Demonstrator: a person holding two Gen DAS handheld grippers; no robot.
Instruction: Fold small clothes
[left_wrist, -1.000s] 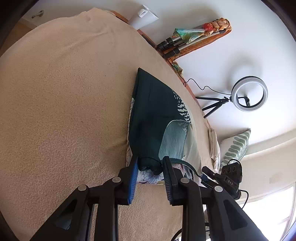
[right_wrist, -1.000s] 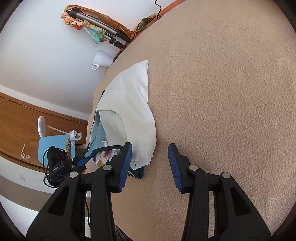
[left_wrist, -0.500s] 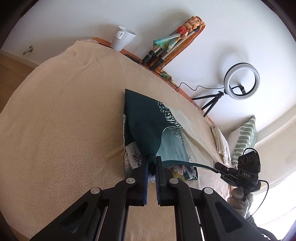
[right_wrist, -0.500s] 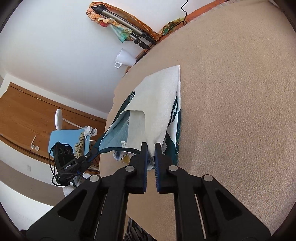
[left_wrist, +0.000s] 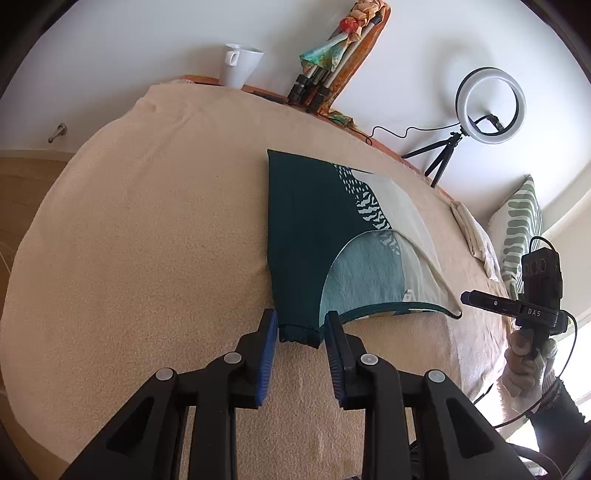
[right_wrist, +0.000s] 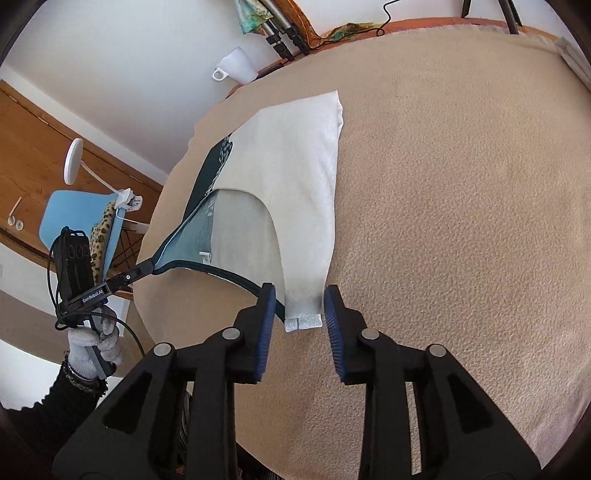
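Lying flat on the beige blanket (left_wrist: 155, 229), the small garment (left_wrist: 306, 236) is dark teal on one side and cream on the other, neckline gaping. The left gripper (left_wrist: 301, 332) stands spread around its teal strap end; the right gripper (right_wrist: 300, 314), also spread, brackets the cream one.

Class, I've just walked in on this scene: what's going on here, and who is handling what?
A person is folding a small top on a bed covered with a beige blanket, using a handheld gripper in each hand. The left gripper sits at the dark green strap end, the right gripper at the cream strap end. Both sets of jaws stand open around the straps, not clamped, and the garment lies flat on the blanket.
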